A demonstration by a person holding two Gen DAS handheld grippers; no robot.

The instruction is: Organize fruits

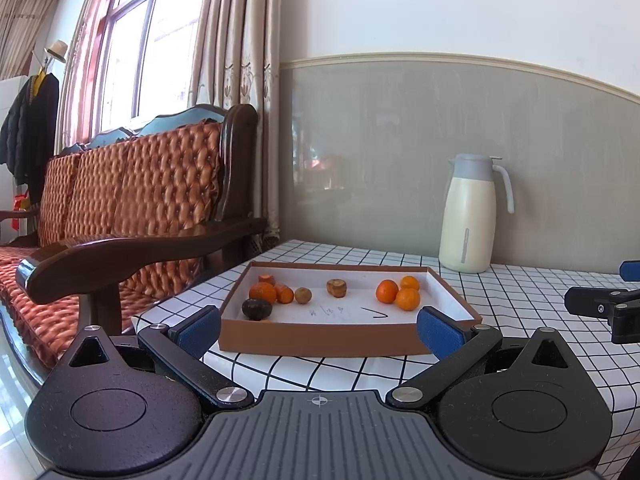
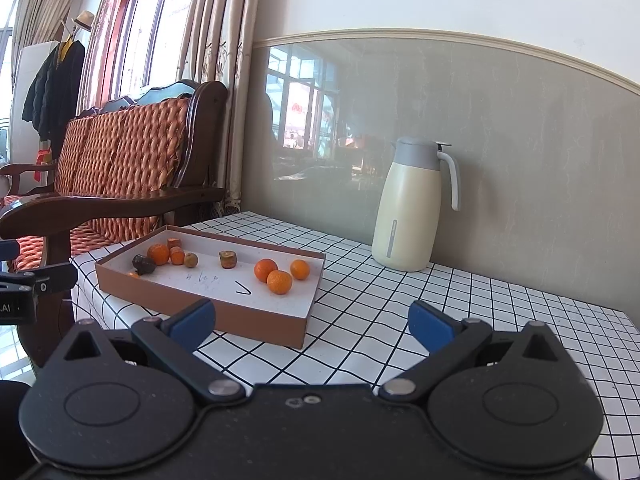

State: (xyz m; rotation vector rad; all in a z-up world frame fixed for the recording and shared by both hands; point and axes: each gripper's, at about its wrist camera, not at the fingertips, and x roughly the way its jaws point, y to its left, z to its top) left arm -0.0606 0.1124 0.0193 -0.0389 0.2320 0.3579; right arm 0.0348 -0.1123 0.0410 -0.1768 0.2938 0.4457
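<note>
A shallow brown box (image 1: 320,338) (image 2: 208,308) with a white floor lies on the checked tablecloth. At its right end sit three fresh oranges (image 1: 387,291) (image 2: 279,282). Its left end holds spoiled fruit: a dark one (image 1: 257,309) (image 2: 144,265), an orange one (image 1: 263,293) (image 2: 158,254), and several small brownish pieces. Another brown piece (image 1: 336,288) (image 2: 228,259) lies mid-box. My left gripper (image 1: 319,330) hangs open just in front of the box's near wall. The right gripper (image 2: 312,326) is open too, near the box's right corner, holding nothing.
A cream thermos jug (image 1: 468,216) (image 2: 410,206) stands by the grey wall behind the box. A wooden sofa (image 1: 132,216) (image 2: 116,184) with orange cushions adjoins the table's left edge. The other gripper shows at each view's side (image 1: 608,308) (image 2: 28,284).
</note>
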